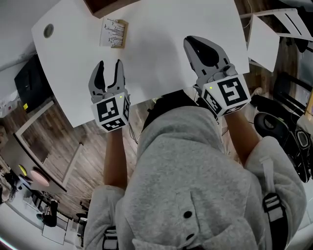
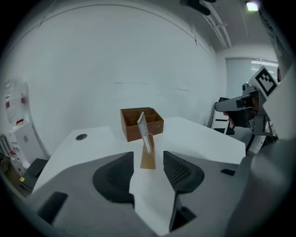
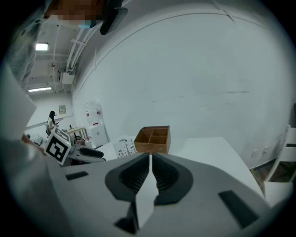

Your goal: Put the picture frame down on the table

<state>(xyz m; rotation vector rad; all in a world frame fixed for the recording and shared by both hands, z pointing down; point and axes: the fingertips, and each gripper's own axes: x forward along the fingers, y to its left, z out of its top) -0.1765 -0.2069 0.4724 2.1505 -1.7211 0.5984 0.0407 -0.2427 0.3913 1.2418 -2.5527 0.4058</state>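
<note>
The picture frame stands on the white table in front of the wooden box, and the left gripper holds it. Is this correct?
No. The left gripper does not hold it: the left gripper view shows its jaws apart and empty, with the picture frame standing free beyond them on the white table, in front of the wooden box.

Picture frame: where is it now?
Head view: the picture frame stands far left on the table, ahead of the left tool, close to the wooden box.
</note>
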